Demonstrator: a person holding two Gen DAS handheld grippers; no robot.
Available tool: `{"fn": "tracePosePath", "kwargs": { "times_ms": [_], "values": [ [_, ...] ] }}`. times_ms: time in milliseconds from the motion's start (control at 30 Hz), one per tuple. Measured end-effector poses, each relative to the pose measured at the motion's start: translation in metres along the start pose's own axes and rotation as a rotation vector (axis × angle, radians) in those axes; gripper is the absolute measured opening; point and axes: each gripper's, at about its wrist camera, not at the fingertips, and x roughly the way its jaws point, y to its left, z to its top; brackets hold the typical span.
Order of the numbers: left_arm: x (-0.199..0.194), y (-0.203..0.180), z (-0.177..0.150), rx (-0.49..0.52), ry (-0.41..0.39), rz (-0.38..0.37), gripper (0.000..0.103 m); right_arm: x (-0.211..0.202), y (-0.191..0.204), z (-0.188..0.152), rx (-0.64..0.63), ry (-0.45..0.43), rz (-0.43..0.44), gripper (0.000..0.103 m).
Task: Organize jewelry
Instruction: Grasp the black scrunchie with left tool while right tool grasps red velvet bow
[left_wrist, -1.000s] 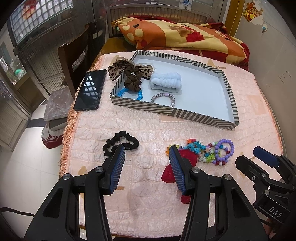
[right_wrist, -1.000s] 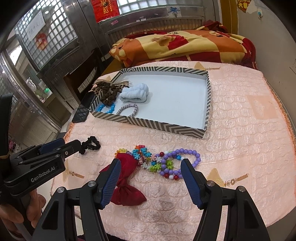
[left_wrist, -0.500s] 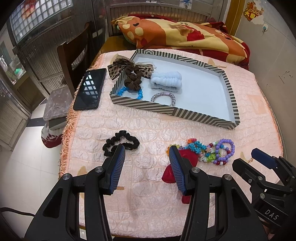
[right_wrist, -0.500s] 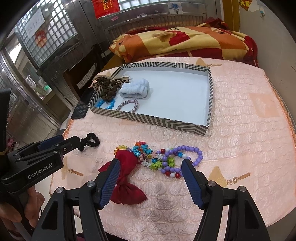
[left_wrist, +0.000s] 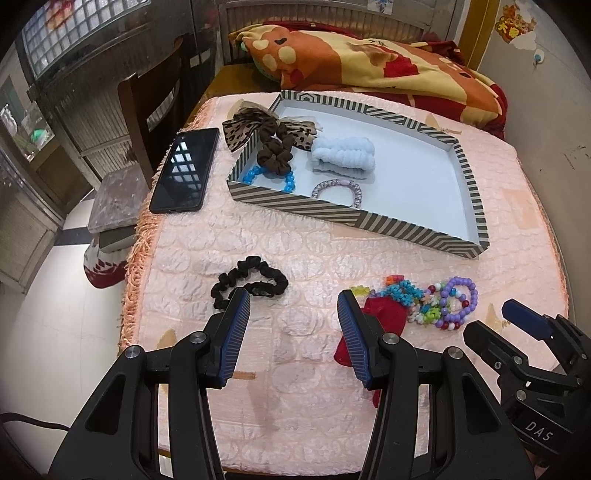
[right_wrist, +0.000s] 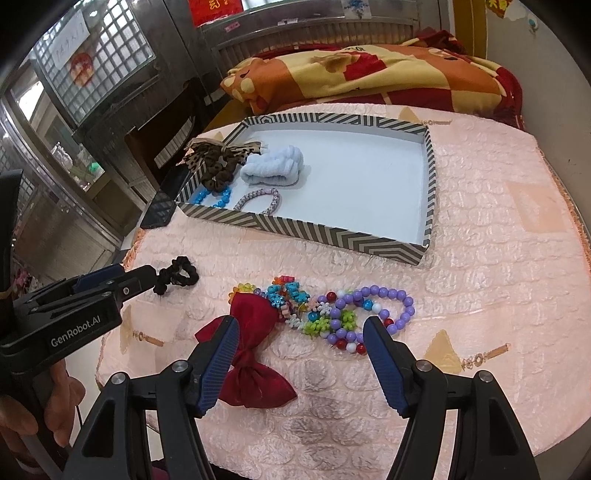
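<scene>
We saw a pink quilted surface (right_wrist: 480, 258) before a bed (right_wrist: 369, 77), both our left hand-held gripper (left_wrist: 293, 306) and right hand-held gripper (right_wrist: 301, 334) spread wide, holding nothing.

One tray (right_wrist: 306, 230), one phone (left_wrist: 184, 170), two bows, two scrunchies, several bracelets.

Scrunchie (left_wrist: 248, 282) left of bracelets (left_wrist: 436, 301)

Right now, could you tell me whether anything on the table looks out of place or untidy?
Yes. The leopard-print bow hangs over the striped tray's left rim, half outside. The beaded bracelets lie tangled in a heap against the red bow on the tablecloth. A black scrunchie lies apart from them, and a phone sits beside the tray.
</scene>
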Motion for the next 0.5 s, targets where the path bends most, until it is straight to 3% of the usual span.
{"fn": "tracePosePath", "kwargs": {
  "times_ms": [167, 500],
  "values": [
    [0.002, 0.013, 0.004, -0.027, 0.009, -0.009, 0.049, 0.005, 0.002, -0.003, -0.012, 0.019, 0.013, 0.068],
    [0.018, 0.079, 0.009, -0.2, 0.07, -0.042, 0.055, 0.032, 0.018, -0.015, -0.057, 0.1, 0.095, 0.069]
  ]
}}
